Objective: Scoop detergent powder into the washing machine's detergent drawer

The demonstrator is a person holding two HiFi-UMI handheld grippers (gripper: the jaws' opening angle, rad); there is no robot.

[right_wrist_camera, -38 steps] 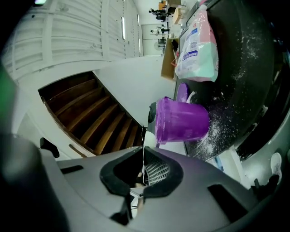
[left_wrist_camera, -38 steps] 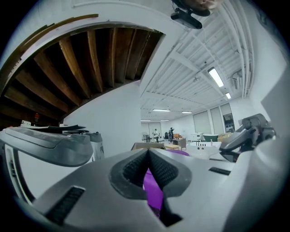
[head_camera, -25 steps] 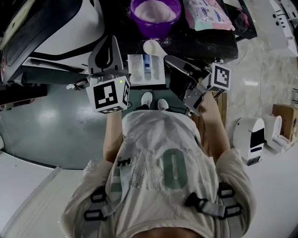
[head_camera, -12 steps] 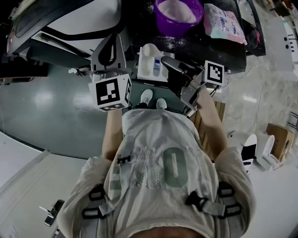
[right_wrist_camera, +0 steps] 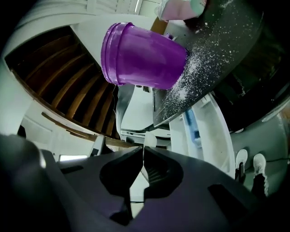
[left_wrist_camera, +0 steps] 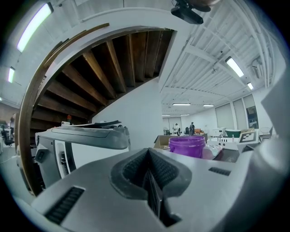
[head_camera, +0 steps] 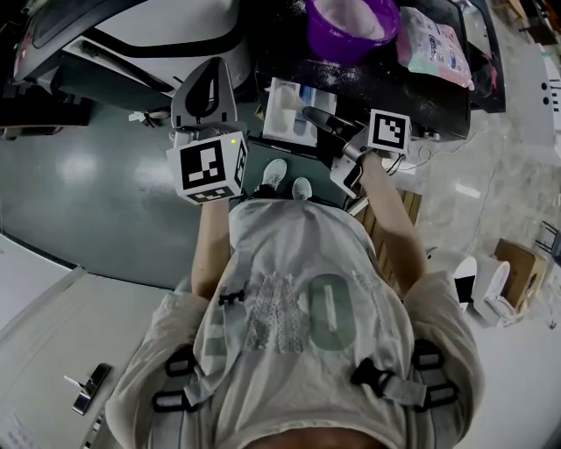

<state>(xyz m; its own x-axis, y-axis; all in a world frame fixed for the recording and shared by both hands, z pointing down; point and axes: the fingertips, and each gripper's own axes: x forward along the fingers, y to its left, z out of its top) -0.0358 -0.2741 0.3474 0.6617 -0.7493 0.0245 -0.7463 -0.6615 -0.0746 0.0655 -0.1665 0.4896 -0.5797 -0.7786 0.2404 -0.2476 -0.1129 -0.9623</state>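
The white detergent drawer [head_camera: 282, 107] stands pulled out in front of the person, below the dark machine top. My right gripper [head_camera: 310, 114] hangs over the drawer's right side, shut on the handle of a white scoop [right_wrist_camera: 149, 139]. The scoop runs between its pads and pokes out past my right gripper [right_wrist_camera: 143, 150]; I cannot see what it holds. The purple tub [head_camera: 351, 19] of white powder stands on the top, behind the drawer [right_wrist_camera: 205, 129]. My left gripper [head_camera: 209, 77] is shut and holds nothing, left of the drawer. From my left gripper [left_wrist_camera: 148, 153] the tub [left_wrist_camera: 186, 146] shows ahead to the right.
Spilled powder [right_wrist_camera: 194, 68] speckles the dark top beside the tub [right_wrist_camera: 141, 55]. A pink detergent bag [head_camera: 433, 44] lies right of the tub. The white washing machine [left_wrist_camera: 81, 145] rises at the left. The person's shoes [head_camera: 287, 181] stand below the drawer, on a grey floor.
My right gripper has carried the scoop from the drawer's far end, near the tub, to over the drawer; its bowl no longer shows from the head. The left gripper has held still.
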